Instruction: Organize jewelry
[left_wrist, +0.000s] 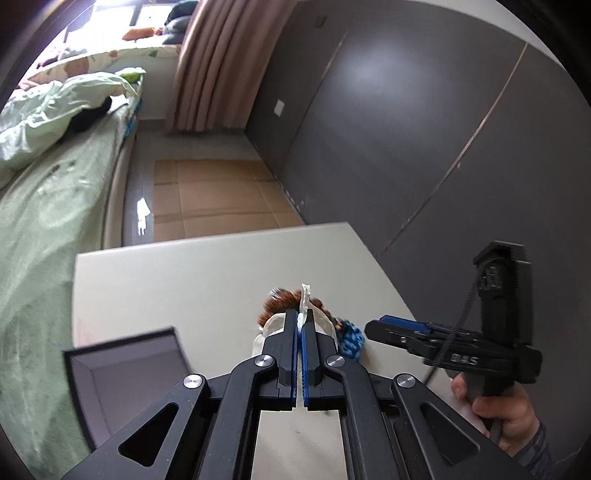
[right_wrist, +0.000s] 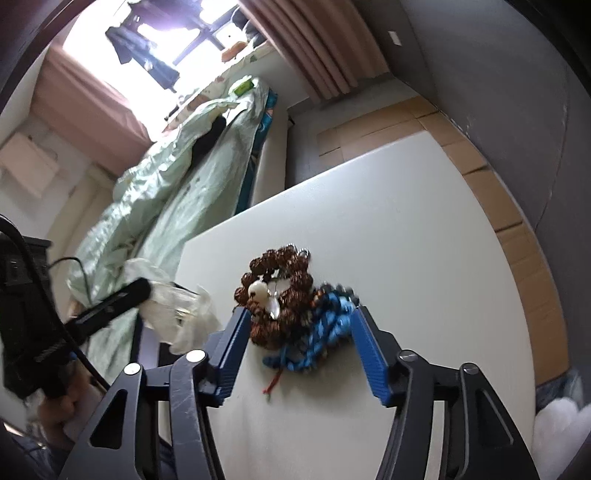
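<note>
A brown bead bracelet (right_wrist: 280, 291) with a white bead and clear pendant lies on the white table (right_wrist: 406, 229), tangled with a blue bead string (right_wrist: 325, 332). My right gripper (right_wrist: 299, 321) is open, its blue pads on either side of the pile. My left gripper (left_wrist: 302, 317) is shut on a clear plastic bag (left_wrist: 305, 299) and holds it just above the table; the bag (right_wrist: 177, 310) also shows in the right wrist view. The brown beads (left_wrist: 284, 299) and blue beads (left_wrist: 352, 338) sit just past the left fingertips. An open dark box (left_wrist: 122, 369) stands at the left.
A bed with green bedding (left_wrist: 44, 206) runs along the table's left side. A grey wardrobe wall (left_wrist: 406, 129) is on the right. Cardboard sheets (left_wrist: 214, 195) cover the floor beyond the table. Pink curtains (left_wrist: 218, 62) hang at the far end.
</note>
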